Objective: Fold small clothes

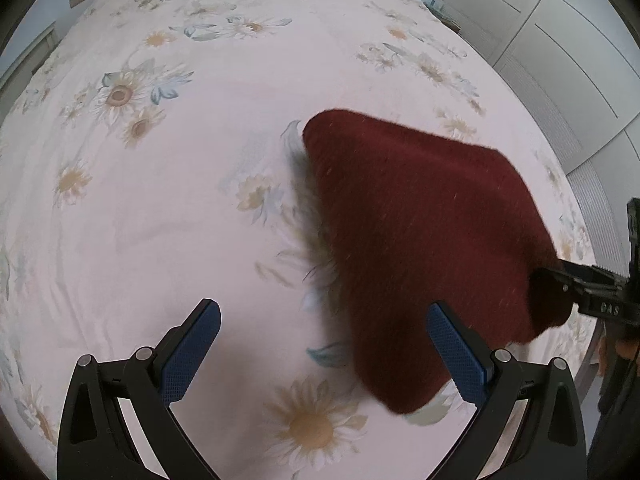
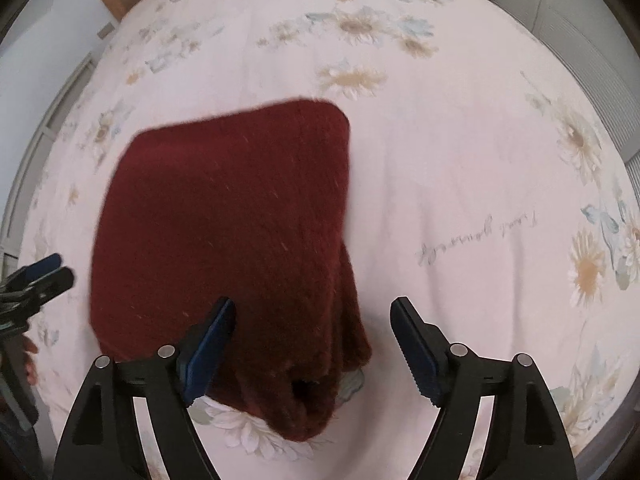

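Lying folded on a flowered bedspread [image 1: 160, 220], a dark red knitted garment [image 2: 224, 216] sits between two hand-held grippers, both with their blue-padded fingers spread apart and gripping nothing. The left gripper [image 1: 324, 340] hovers low over the bed, the garment's near edge passing just behind its right-hand finger, while the open space between its fingers shows only the pale sheet. The right gripper [image 2: 314, 332] stands over the garment's near end, where a bunched, thicker part of the knit hangs toward the camera; its left-hand finger overlaps the fabric in the right wrist view, but whether it touches cannot be told. In the left wrist view the right gripper's fingertips appear beside the garment's right corner, and contact there is equally unclear.

The garment looks like a soft, fuzzy wool knit: light, limp and thick, likely to sag and stretch when lifted instead of holding a crease. Its fuzzy surface should give the ribbed pads good purchase, so slipping seems a small risk; the greater one is pinching only the top layer and pulling the fold open, or snagging loose fibres. The sensible hold appears to be at the corners or along a folded edge, taking all layers at once, one gripper at each end, so that the piece is carried level. The rounded far corners lie flat against the bed and would need a finger slid underneath.
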Demonstrator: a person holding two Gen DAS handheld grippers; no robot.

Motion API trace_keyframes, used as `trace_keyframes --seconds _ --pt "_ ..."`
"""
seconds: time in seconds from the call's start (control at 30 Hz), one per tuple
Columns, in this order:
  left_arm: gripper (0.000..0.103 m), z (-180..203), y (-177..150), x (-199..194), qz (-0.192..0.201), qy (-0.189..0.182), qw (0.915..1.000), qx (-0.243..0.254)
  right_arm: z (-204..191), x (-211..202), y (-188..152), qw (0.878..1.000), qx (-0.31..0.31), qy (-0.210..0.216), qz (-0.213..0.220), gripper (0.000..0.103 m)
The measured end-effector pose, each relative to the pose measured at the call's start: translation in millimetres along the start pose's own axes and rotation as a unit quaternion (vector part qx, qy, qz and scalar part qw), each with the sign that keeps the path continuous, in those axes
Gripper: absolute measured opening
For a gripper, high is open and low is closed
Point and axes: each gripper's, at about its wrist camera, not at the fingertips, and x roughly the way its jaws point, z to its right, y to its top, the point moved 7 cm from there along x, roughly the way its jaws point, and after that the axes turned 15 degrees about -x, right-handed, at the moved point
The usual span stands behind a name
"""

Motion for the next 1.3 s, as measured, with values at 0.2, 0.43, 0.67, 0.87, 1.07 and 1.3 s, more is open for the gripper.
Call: trace_keyframes --seconds 0.2,0.43,0.67,0.87,1.07,1.3 --pt "0.102 20 13 19 -0.016 -0.011 0.9998 -0.008 -5 6 23 1.000 -0.005 0.020 0.010 0.103" --pt "0.102 43 13 57 -0.048 -0.005 0.9988 -0.007 -7 44 20 0.999 -0.003 0.032 -0.015 0.103" --pt "0.102 32 0 91 -0.064 0.007 0.9976 -0.026 0 71 10 0.998 0.002 0.057 0.001 0.103" --pt "0.103 28 -6 98 -0.059 -0.005 0.9981 -0.018 0 80 10 0.997 -0.009 0.076 0.015 0.103" --pt "0.103 28 -9 97 -0.042 0.003 0.9991 -0.009 3 86 7 0.995 0.008 0.095 0.015 0.102" --pt "0.080 29 -12 93 -0.050 -0.017 0.9986 -0.005 -4 82 5 0.992 0.028 0.122 0.009 0.074"
